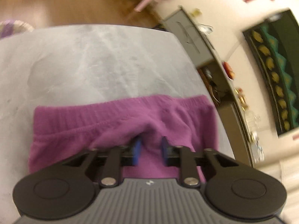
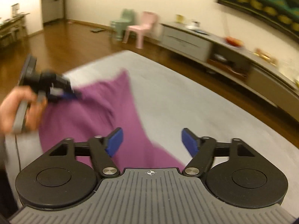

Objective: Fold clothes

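Right wrist view: wood floor [image 2: 56, 43] and cream walls fill the background, blurred. Grey desk [image 2: 186, 100] spans the middle of the frame, its surface covered in pale grey. Low grey cabinet [image 2: 186, 41] runs along the wall at right, dark patterned hanging [image 2: 261, 3] at upper right. Purple garment [image 2: 97, 115] lies on the desk left of centre, one corner drawn up toward centre frame, the lower part spreading down to the bottom edge behind the tool body. Pink chair [image 2: 140, 28] and green chair [image 2: 123, 22] stand upper centre on the floor. Right tool [image 2: 152, 141] at bottom centre, blue pads spread wide apart, nothing between them, garment just below the left pad. Left tool [image 2: 72, 94] at mid left, held by a hand [image 2: 16, 108], tips at the garment's left edge, blurred. Left wrist view: garment [image 1: 119, 123] crosses the lower middle on the desk [image 1: 93, 61], ribbed waistband along its top edge. Left tool [image 1: 150, 149] partly open; cloth bunches up between the blue pads, cannot tell if they pinch it.
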